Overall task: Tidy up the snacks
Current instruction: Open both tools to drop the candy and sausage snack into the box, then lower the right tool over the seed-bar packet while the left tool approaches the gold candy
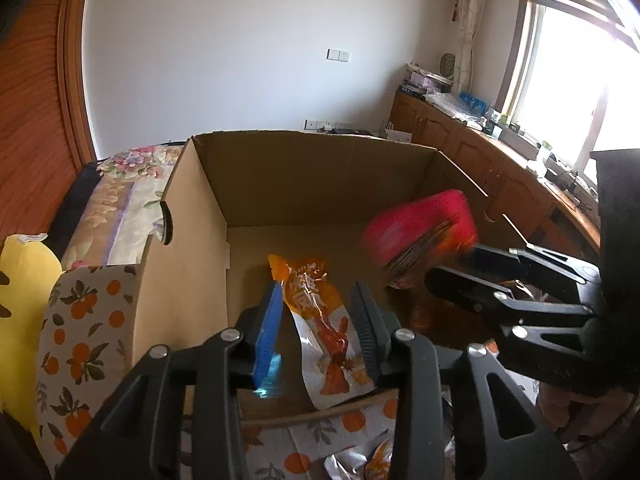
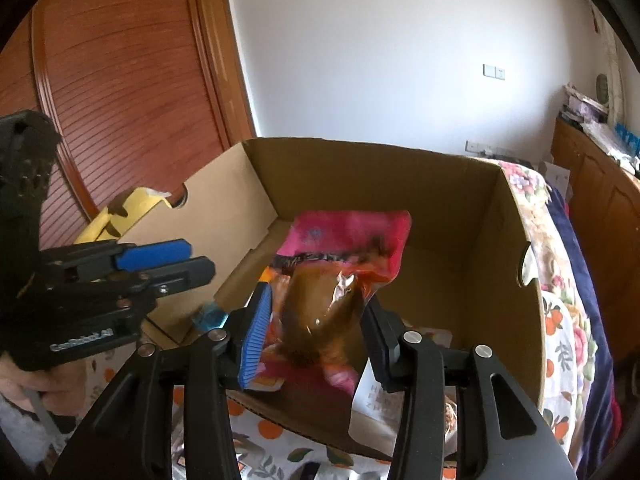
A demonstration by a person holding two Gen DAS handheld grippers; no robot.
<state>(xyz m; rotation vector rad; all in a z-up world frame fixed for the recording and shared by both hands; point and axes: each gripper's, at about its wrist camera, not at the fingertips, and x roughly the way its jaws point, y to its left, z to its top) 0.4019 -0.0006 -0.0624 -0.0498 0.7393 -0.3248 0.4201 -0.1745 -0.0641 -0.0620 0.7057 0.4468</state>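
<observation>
Lying flat in cardboard box (image 1: pixel 304 176), orange-and-white snack packet (image 1: pixel 324 320), glossy, crinkled

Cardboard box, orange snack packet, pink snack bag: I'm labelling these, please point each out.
Cardboard box (image 1: pixel 312 176), left wrist view, inside of the far wall.
Orange snack packet (image 1: pixel 320 320), left wrist view, middle of the wrapper.
Pink snack bag (image 2: pixel 344 236), right wrist view, upper pink part.

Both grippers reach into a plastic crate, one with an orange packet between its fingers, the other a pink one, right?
Not quite: it is a cardboard box, not a plastic crate, as the left wrist view shows. The orange packet is between the fingers of the left gripper, the pink packet between those of the right gripper.
</observation>
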